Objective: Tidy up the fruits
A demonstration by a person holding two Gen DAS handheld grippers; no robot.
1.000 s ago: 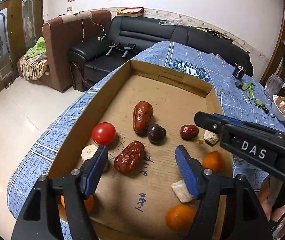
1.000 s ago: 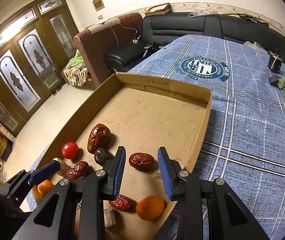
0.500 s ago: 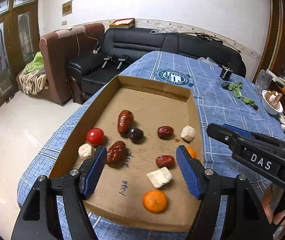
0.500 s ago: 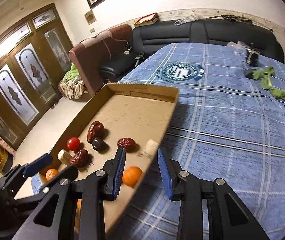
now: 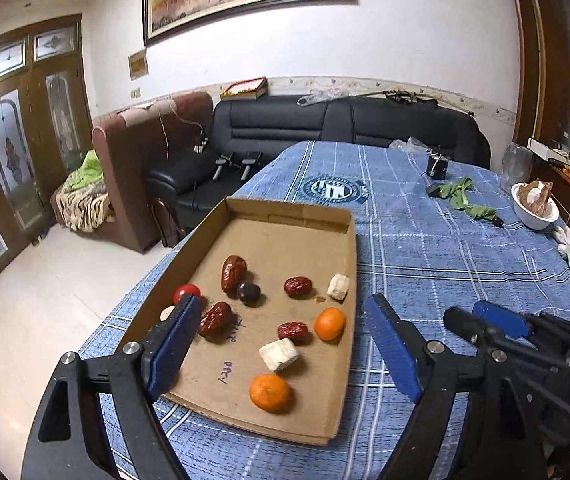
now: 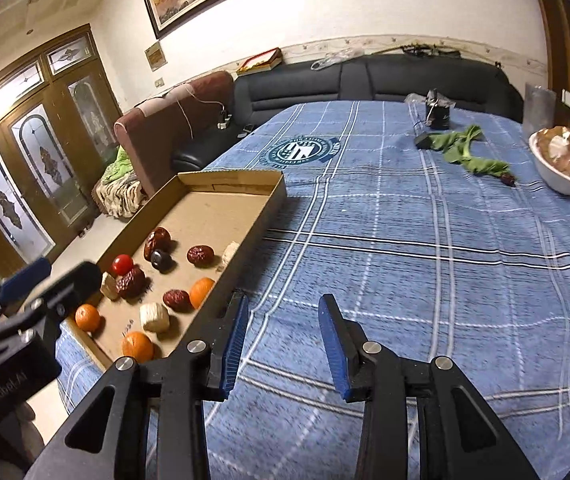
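Observation:
A shallow cardboard tray [image 5: 349, 248] lies on the blue checked tablecloth, also in the right wrist view [image 6: 273, 188]. In it lie several red dates [image 5: 233, 272], a cherry tomato [image 5: 187, 292], a dark plum [image 5: 249, 292], oranges [image 5: 269, 393] [image 5: 329, 323] and pale white chunks [image 5: 279, 355]. My left gripper [image 5: 281, 344] is open and empty, held above the tray's near end. My right gripper [image 6: 283, 344] is open and empty over bare cloth, right of the tray. It shows in the left wrist view [image 5: 481, 324].
A white bowl [image 6: 561, 168] with scraps stands at the table's right edge. Green leaves [image 6: 465, 148], a small dark fruit [image 6: 507, 179] and a black jar [image 6: 437, 114] lie at the far right. A black sofa [image 5: 325, 128] stands behind the table.
Both grippers have pulled back and up from the tray. The right one has swung right, off the tray and over the cloth. Both stay open and empty.

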